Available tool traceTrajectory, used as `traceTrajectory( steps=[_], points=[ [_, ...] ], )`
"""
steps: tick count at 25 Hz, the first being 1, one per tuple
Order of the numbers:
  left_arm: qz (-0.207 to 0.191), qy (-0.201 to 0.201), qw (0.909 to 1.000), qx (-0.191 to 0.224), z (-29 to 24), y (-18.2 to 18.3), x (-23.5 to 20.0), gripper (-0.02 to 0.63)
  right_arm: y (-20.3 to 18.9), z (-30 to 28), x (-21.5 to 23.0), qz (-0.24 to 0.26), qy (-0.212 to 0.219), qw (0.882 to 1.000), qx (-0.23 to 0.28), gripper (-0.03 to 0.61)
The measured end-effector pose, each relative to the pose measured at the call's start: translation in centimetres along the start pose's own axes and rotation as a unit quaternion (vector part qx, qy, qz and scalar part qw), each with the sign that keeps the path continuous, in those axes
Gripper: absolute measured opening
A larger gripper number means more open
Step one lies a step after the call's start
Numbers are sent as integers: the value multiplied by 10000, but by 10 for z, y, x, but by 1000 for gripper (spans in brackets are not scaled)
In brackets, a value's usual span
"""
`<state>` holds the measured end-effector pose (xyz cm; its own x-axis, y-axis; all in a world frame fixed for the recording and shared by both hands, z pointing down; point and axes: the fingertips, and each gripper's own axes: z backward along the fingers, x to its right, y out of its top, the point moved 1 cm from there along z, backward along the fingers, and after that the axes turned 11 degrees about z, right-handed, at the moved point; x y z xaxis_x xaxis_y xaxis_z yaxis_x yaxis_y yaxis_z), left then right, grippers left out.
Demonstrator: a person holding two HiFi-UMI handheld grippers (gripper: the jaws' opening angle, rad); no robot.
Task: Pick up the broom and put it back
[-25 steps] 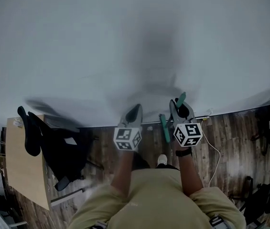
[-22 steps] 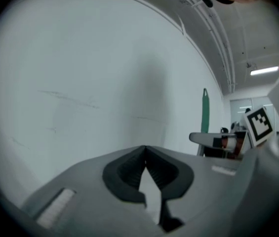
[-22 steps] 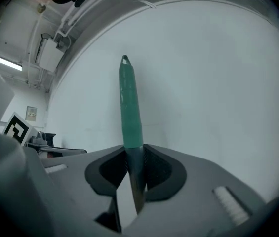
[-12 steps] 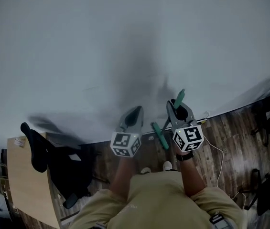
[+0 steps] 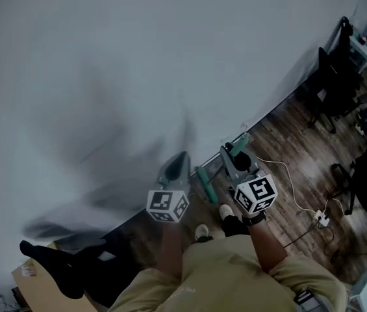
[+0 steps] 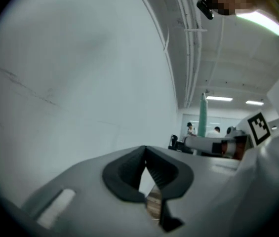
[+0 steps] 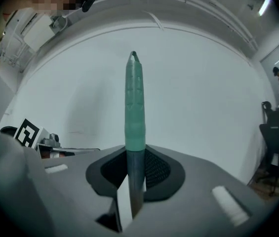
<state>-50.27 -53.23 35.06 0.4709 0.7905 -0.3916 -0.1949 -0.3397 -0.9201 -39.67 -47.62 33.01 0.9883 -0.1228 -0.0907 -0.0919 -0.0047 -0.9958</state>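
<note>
We see the right claw (image 5: pixel 232 153) clamped on the broom (image 7: pixel 134 102). Its jaws have just been closing on the dark shaft under the green grip. The broom stands upright at 12 o'clock from that claw, near the white wall (image 5: pixel 105 77). The left claw (image 5: pixel 179 162) sits at 9 o'clock of the right 1, jaws together and empty, above the wooden floor (image 5: pixel 287 168).

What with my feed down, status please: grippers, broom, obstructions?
Right gripper fingers just tightened on grey broom handle with green grip. Left gripper shut, empty. White wall directly ahead.
</note>
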Motion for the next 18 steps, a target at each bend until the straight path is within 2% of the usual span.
traceTrajectory(
  steps=[5, 10, 14, 18],
  points=[
    [155, -909, 9938, -628, -29, -44, 58, 0, -15, 68, 37, -228, -1021, 9943, -218, 60],
    [147, -1794, 9784, -1018, -76, -69, 147, 1, -9, 138, 83, -113, -1741, 9844, -230, 60],
    [170, -2338, 9642, -1241, -112, -93, 236, 2, -4, 207, 124, -278, -2209, 9747, -193, 68],
    [-177, -2790, 9500, -1394, -135, -127, 322, 2, -15, 288, 170, -372, -2879, 9568, -161, 72]
  ],
)
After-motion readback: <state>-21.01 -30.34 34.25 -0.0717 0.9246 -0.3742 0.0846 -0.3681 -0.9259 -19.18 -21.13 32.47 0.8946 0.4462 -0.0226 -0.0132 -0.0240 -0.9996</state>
